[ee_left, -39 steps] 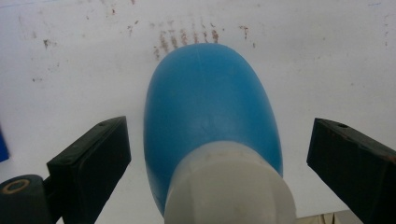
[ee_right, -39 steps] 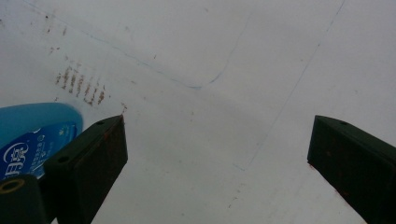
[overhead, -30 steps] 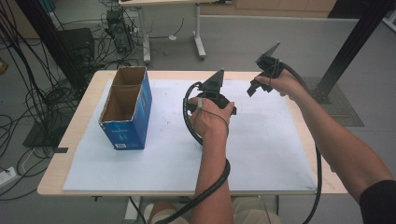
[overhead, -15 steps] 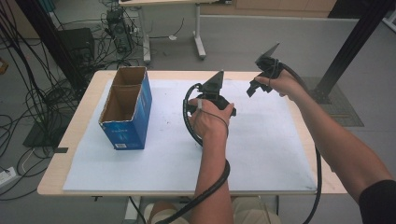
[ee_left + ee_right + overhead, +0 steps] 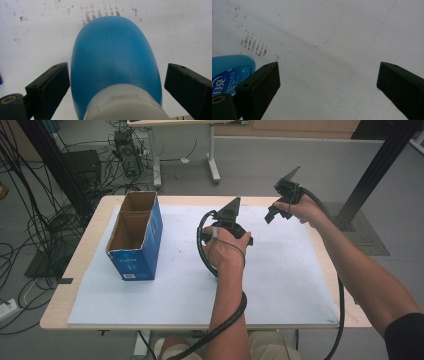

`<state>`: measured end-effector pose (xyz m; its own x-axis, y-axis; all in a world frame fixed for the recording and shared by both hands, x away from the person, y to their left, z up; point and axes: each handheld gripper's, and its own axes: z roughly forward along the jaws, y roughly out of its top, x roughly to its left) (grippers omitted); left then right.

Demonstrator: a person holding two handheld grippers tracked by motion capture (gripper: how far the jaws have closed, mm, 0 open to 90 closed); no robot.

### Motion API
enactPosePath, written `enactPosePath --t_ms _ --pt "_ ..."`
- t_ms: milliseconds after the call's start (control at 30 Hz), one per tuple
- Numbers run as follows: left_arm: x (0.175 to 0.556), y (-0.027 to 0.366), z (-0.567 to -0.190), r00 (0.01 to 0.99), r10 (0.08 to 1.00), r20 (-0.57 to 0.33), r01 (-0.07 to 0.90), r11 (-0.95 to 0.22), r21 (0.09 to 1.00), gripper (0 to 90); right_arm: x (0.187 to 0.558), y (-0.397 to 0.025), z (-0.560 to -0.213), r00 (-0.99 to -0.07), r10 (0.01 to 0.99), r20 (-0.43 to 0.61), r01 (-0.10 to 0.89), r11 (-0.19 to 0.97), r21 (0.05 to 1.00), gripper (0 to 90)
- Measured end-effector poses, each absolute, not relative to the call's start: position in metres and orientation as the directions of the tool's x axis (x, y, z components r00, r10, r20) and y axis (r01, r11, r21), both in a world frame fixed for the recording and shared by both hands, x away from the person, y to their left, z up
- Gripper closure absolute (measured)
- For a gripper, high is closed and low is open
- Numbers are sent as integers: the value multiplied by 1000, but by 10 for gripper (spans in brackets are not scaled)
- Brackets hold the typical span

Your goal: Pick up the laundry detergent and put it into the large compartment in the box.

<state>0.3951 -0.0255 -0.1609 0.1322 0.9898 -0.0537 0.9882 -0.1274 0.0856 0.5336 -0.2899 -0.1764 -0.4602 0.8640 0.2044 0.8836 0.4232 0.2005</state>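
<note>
The scene is being viewed from three cameras. The high view is being taken from above the person's side, looking forward and down, so the whole surface (image 5: 280, 285) with its white sheet is being taken in from well back. The left gripper view is being shot along the jaws of the left hand-held gripper (image 5: 116, 82), pointing steeply down and sitting very near a blue bottle (image 5: 113, 60). The right gripper view is being aimed down at the sheet from close by. The same bottle (image 5: 229, 70) and brown marks (image 5: 253, 45) are being shared by both gripper views.
</note>
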Motion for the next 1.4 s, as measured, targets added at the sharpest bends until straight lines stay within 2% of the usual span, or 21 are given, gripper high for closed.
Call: enactPosePath --t_ms 1400 --pt "393 -26 -161 134 990 -50 987 -129 94 69 534 -288 -177 -462 863 207 883 425 198 49"
